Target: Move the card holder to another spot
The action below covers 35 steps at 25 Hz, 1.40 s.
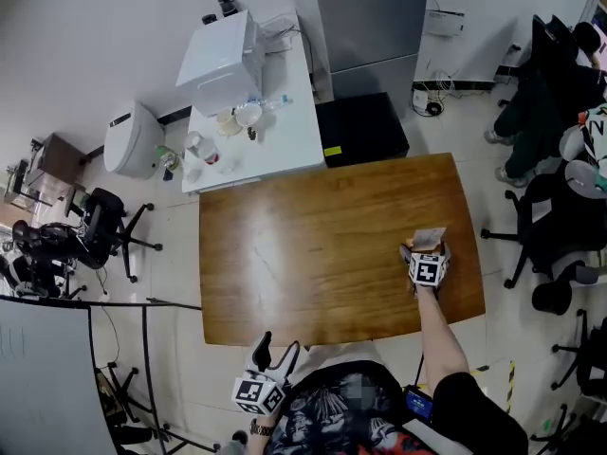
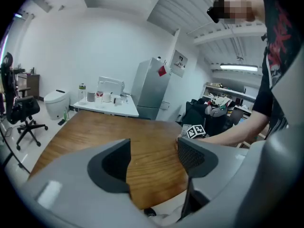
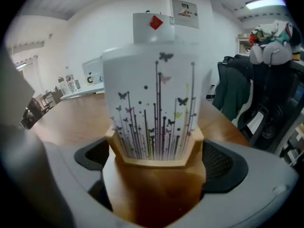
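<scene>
The left gripper [image 2: 154, 158] hangs low at the table's [image 1: 313, 245] near edge, close to the body. Its fingers are apart and empty, probably because one gripper is enough here. Farther out, the right arm reaches forward to the table's right side, where the card holder [image 3: 154, 108] stands upright. The right gripper [image 1: 425, 256] sits level, fingers [image 3: 222, 164] spread wide either side of the wooden base, not visibly squeezing.

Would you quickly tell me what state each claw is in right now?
Left claw: open, empty.
Right claw: open, card holder between its jaws, ungripped.
</scene>
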Available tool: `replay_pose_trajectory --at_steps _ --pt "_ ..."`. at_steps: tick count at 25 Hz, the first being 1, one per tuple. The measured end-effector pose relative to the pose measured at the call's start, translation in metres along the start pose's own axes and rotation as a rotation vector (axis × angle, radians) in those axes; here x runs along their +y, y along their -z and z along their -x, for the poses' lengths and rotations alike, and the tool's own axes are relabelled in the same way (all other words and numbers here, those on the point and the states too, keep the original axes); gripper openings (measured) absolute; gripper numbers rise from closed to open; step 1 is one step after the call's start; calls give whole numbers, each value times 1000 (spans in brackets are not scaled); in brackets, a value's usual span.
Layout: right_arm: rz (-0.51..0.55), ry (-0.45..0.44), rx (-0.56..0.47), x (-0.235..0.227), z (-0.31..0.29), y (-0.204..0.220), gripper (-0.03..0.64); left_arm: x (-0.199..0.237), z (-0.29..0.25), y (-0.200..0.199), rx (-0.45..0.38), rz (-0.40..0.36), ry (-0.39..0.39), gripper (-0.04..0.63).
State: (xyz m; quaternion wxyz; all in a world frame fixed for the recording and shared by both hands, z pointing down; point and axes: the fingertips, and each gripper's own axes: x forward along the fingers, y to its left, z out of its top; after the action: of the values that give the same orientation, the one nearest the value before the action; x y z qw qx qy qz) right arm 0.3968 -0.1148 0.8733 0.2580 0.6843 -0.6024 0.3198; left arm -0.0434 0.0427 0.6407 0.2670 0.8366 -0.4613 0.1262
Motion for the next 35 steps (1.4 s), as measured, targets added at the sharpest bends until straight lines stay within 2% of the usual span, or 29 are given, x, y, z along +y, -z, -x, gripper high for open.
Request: replay_pose_trajectory --at_steps 3,6,11,14,16,18,20,21,24,27,32,35 --pt "52 -2 15 -2 -14 -6 556 0 2 -4 10 0 -25 311" --pt "118 -20 -31 18 2 -16 549 3 2 -9 2 1 -31 311" --pt "152 -21 -204 45 82 -32 548 11 0 -25 -50 24 2 311" --pt "158 -31 -300 60 151 -55 548 25 -16 -62 -100 10 19 311" --pt "149 -31 -348 69 193 -68 548 30 -28 -96 -145 -37 35 311" --pt "140 -31 -392 77 226 -79 548 17 -43 -129 -180 -151 69 311" --pt "132 -32 -436 86 248 -91 548 -7 -56 -156 -214 -245 132 311" --pt "126 -37 -449 93 257 -95 548 -20 -60 -165 -236 -258 180 314" --pt "110 -67 -471 112 272 -102 548 -53 -61 -177 -283 -251 310 318" --pt "101 -88 -483 126 278 -104 548 -66 -53 -173 -287 -206 376 322" --pt "107 -101 -507 142 288 -111 548 -59 -43 -156 -258 -186 388 324" --pt "108 -110 -511 151 290 -110 548 -49 -36 -153 -277 -131 393 324"
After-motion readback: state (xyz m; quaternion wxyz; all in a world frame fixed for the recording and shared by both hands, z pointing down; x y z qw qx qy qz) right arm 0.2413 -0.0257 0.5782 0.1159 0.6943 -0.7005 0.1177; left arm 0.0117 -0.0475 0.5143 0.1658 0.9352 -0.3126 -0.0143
